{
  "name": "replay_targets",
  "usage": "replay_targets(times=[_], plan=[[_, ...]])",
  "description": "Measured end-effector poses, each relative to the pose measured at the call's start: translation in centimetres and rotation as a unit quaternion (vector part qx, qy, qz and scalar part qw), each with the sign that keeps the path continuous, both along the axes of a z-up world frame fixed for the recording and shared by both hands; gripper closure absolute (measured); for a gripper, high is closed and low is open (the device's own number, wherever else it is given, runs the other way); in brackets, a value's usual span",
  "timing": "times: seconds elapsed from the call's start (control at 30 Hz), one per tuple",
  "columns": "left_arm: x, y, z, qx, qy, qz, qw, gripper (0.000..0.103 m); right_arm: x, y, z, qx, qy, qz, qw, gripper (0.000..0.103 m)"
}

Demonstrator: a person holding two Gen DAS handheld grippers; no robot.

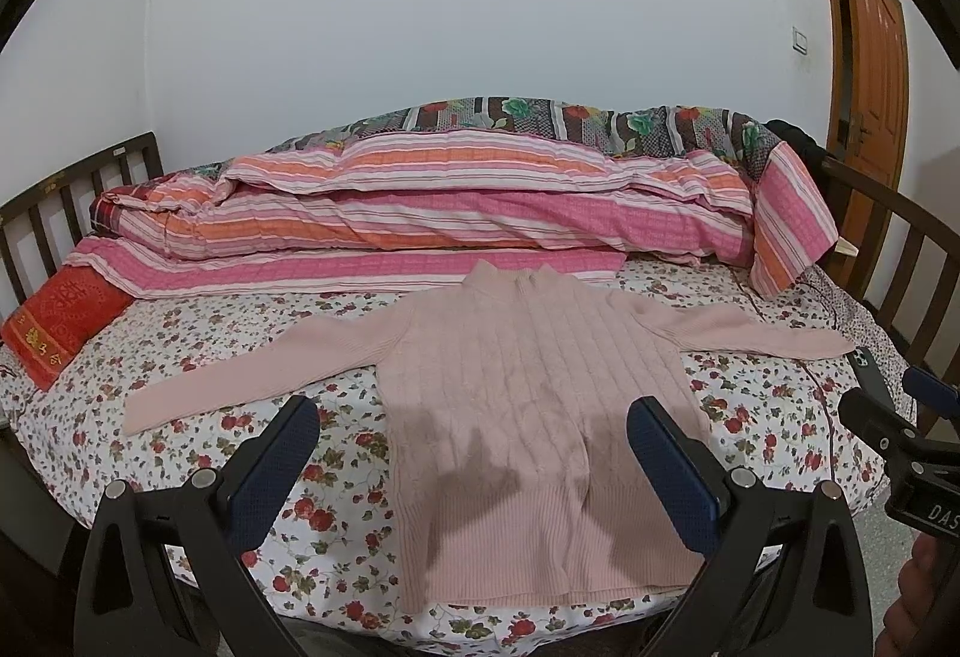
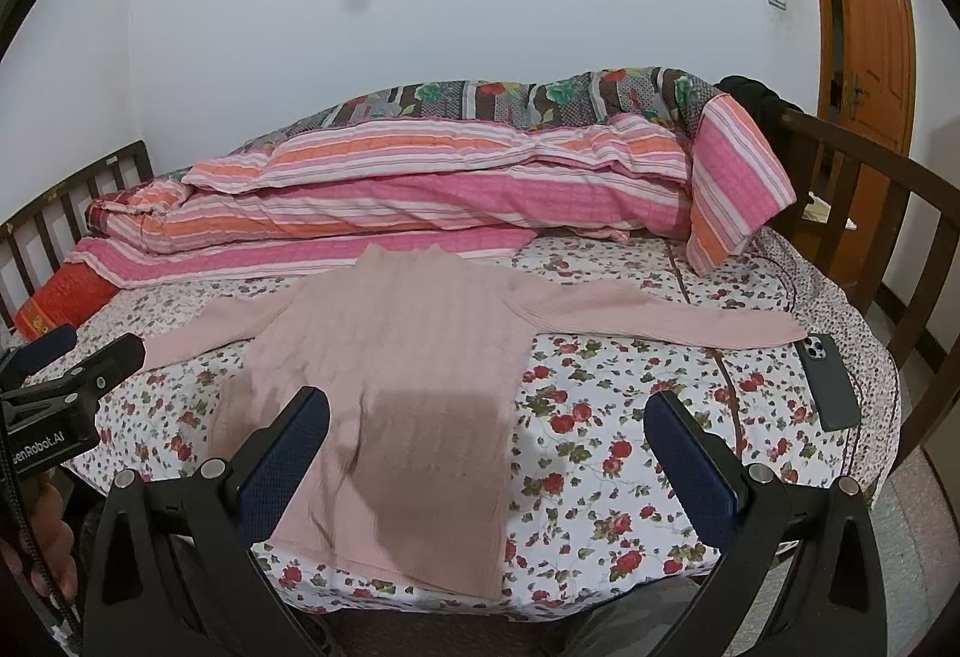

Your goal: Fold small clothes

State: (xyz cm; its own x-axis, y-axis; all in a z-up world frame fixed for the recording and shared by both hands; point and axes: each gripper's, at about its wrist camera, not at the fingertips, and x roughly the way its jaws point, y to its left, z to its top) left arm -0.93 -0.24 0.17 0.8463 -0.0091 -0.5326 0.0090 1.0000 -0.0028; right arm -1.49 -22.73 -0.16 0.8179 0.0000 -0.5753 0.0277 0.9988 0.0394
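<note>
A pale pink ribbed sweater [image 1: 528, 393] lies flat on the floral bed sheet, both sleeves spread out sideways, hem toward me. It also shows in the right wrist view [image 2: 390, 387]. My left gripper [image 1: 474, 417] is open and empty, held above the sweater's lower body, its fingers straddling it. My right gripper [image 2: 489, 411] is open and empty, held above the sweater's right lower edge and the sheet. The right gripper's side shows at the left wrist view's right edge [image 1: 900, 417]; the left gripper's side shows in the right wrist view [image 2: 72, 375].
A rolled pink and orange striped quilt [image 1: 456, 201] lies along the back of the bed. A red cushion [image 1: 60, 327] sits at the left. A dark phone [image 2: 828, 381] lies by the right sleeve's end. Wooden bed rails [image 2: 870, 189] flank both sides. A wooden door [image 2: 870, 27] stands at the right.
</note>
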Motion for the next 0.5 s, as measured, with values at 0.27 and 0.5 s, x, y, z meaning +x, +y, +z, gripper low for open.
replay_targets(times=[0.27, 0.5], plan=[[0.05, -0.16, -0.22, -0.001, 0.001, -0.001, 1.0000, 0.000, 0.10, 0.12, 0.04, 0.000, 0.000, 0.001, 1.000, 0.000], [0.24, -0.27, -0.14, -0.002, 0.001, -0.002, 1.0000, 0.000, 0.01, 0.56, 0.16, -0.002, -0.003, 0.002, 1.000, 0.000]])
